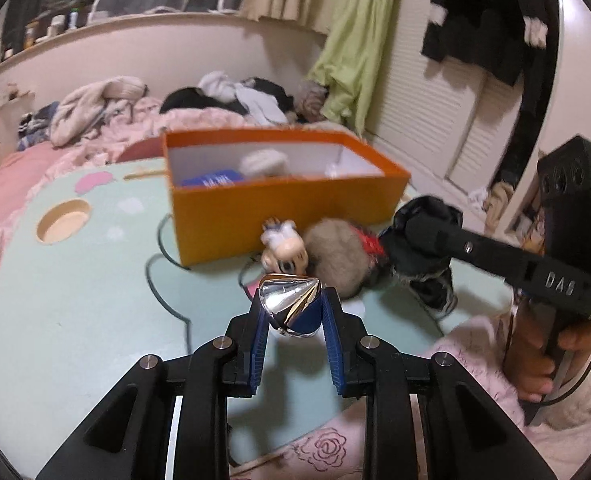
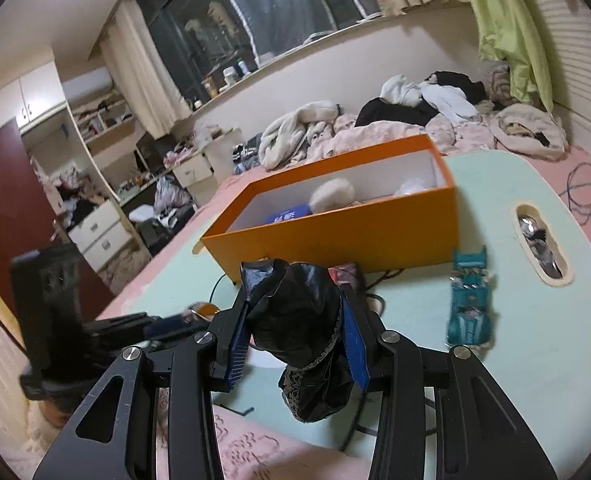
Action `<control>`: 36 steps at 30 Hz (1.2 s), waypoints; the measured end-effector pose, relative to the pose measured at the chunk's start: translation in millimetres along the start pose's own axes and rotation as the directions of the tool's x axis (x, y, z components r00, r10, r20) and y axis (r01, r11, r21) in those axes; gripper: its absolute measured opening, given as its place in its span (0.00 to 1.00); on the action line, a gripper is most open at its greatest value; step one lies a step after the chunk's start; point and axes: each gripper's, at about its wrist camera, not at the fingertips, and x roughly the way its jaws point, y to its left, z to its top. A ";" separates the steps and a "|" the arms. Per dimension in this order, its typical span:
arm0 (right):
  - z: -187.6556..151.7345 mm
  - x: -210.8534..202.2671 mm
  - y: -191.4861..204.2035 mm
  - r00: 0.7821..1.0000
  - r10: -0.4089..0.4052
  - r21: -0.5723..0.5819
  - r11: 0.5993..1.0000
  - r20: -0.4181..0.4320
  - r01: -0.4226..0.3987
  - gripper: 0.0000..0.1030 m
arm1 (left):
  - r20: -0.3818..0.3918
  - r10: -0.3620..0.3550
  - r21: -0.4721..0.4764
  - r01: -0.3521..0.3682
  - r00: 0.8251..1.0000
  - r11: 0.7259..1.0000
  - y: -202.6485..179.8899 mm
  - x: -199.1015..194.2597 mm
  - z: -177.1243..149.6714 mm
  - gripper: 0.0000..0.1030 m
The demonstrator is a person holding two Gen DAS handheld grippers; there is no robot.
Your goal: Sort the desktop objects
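The left gripper [image 1: 293,314] pinches a shiny cone [image 1: 291,304], tip pointing toward the orange box [image 1: 287,216]. The right gripper [image 2: 295,320] squeezes a black cloth [image 2: 299,320] hanging lengthwise before the box.

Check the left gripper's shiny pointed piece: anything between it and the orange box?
Yes. The left gripper is shut on the shiny pointed piece. Directly ahead, a small figurine and a grey fluffy ball lie on the table against the orange box. Its open top looks unobstructed.
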 end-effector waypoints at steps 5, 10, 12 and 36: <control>31.7 3.0 14.5 0.999 0.008 -0.008 1.000 0.054 -0.008 0.41 | 0.037 -0.003 0.013 0.002 0.999 1.000 5.5 0.8 36.2 0.24; 83.4 12.6 16.9 0.992 -0.019 0.023 1.000 0.123 0.016 0.41 | 0.056 0.021 -0.021 -0.020 0.998 1.000 16.5 18.8 87.7 0.24; 104.2 24.6 8.6 0.990 -0.056 0.049 0.998 0.129 0.050 0.41 | 0.063 0.060 -0.035 -0.058 0.996 0.998 22.6 29.8 105.3 0.24; 55.4 0.3 -2.4 0.980 -0.196 0.112 0.975 0.015 0.194 0.78 | 0.003 0.154 -0.030 -0.154 0.988 0.988 16.5 12.4 44.0 0.95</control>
